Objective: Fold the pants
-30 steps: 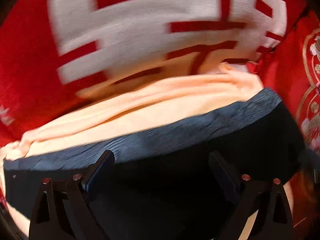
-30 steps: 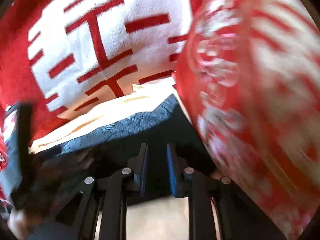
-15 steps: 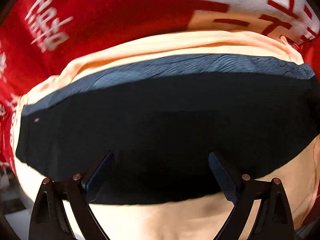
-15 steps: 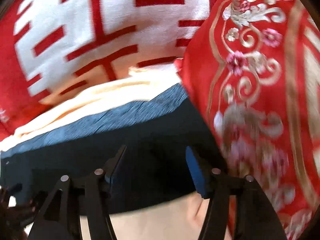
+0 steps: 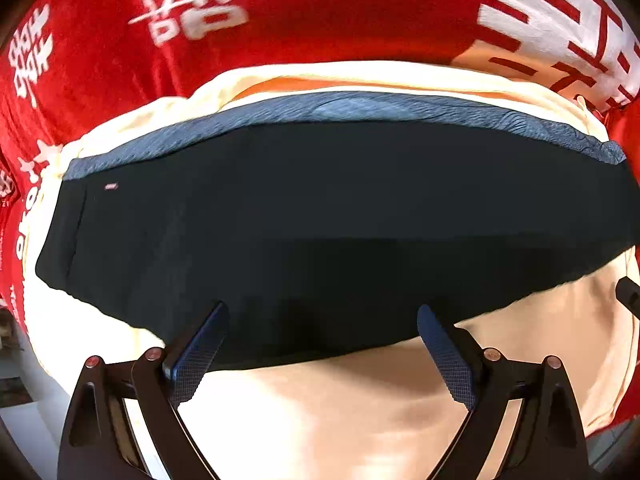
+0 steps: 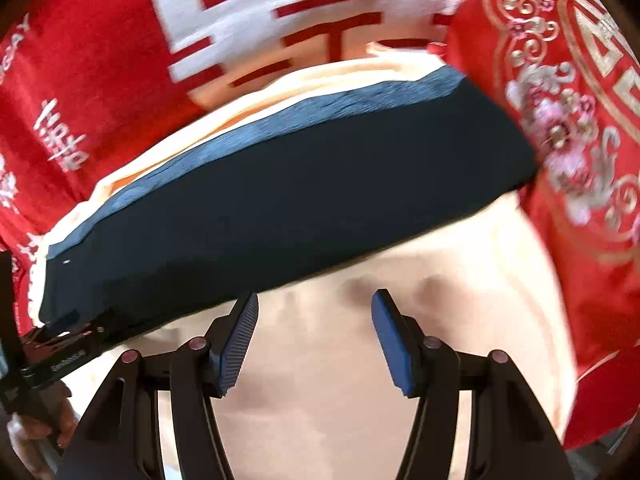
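Observation:
The dark navy pants (image 5: 328, 224) lie folded into a wide flat band with a lighter blue waistband (image 5: 340, 110) at the far edge, on a cream cloth (image 5: 360, 408). My left gripper (image 5: 320, 328) is open and empty, its fingertips over the pants' near edge. In the right wrist view the pants (image 6: 288, 192) run slantwise; my right gripper (image 6: 314, 312) is open and empty, just short of their near edge over the cream cloth (image 6: 360, 380). The left gripper (image 6: 60, 344) shows at the lower left there.
A red bedspread with white characters (image 5: 320, 12) lies beyond the pants. A red embroidered cushion (image 6: 580, 140) stands close at the right, touching the pants' right end. The bed edge and a grey floor (image 5: 24, 420) show at the lower left.
My right gripper opened from shut and drew back off the pants. My left gripper stayed open and also pulled back, so the whole folded pants now show.

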The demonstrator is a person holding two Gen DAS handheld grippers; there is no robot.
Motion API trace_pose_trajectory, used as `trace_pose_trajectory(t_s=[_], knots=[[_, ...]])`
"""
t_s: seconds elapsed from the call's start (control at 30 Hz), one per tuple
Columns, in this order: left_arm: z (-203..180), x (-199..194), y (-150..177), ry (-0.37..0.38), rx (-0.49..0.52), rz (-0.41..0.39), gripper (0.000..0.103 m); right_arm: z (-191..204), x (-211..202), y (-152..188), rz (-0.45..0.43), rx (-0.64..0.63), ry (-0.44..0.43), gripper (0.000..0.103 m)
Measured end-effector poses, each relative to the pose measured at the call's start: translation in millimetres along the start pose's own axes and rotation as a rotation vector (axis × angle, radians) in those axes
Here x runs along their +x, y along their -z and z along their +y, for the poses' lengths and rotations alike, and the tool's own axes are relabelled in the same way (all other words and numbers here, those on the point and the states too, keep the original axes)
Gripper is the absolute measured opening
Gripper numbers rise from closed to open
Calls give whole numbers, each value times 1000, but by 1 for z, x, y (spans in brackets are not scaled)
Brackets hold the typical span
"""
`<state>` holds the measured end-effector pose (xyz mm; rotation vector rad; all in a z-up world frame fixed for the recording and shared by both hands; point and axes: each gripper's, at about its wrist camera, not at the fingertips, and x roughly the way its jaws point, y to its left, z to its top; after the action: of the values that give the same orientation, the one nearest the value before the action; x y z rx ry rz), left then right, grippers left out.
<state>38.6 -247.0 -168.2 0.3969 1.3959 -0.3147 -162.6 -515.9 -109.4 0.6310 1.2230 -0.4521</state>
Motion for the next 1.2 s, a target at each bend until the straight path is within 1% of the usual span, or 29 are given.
trace_pose_trajectory(t_s=[0.03,0.07,0.17,0.27,0.37,0.53,0.57,0.6,0.67,0.77,0.87,1.0,1.1,1.2], knots=[[7,-4,2,5,2,2,96,4,-3,4,3,5,-11,63],[-4,-10,7,6,4,3,96,15,-2,10,7,10,-22,63],[29,-9,16,16,8,2,96,53,4,25,22,4,-64,63],[67,-6,23,14,8,7,96,92,16,39,41,4,-133,63],[111,0,27,-4,-4,3,96,134,33,57,86,10,-234,63],[184,15,28,-53,-64,0,96,193,74,76,189,10,-415,63],[197,19,26,-64,-78,-1,96,201,81,80,211,15,-455,61],[208,21,24,-74,-91,-7,96,210,90,84,236,24,-499,56],[227,26,18,-89,-114,-29,96,225,104,89,269,50,-543,54],[246,36,4,-90,-138,-42,96,231,117,93,271,95,-537,53],[260,51,-9,-103,-130,-52,96,228,116,92,254,112,-534,52],[275,70,-18,-161,-91,-67,96,224,106,90,221,106,-526,52],[282,74,-18,-124,-98,-69,96,218,104,89,193,148,-542,52],[281,77,-18,-140,-63,-79,96,215,115,84,208,235,-573,52]])
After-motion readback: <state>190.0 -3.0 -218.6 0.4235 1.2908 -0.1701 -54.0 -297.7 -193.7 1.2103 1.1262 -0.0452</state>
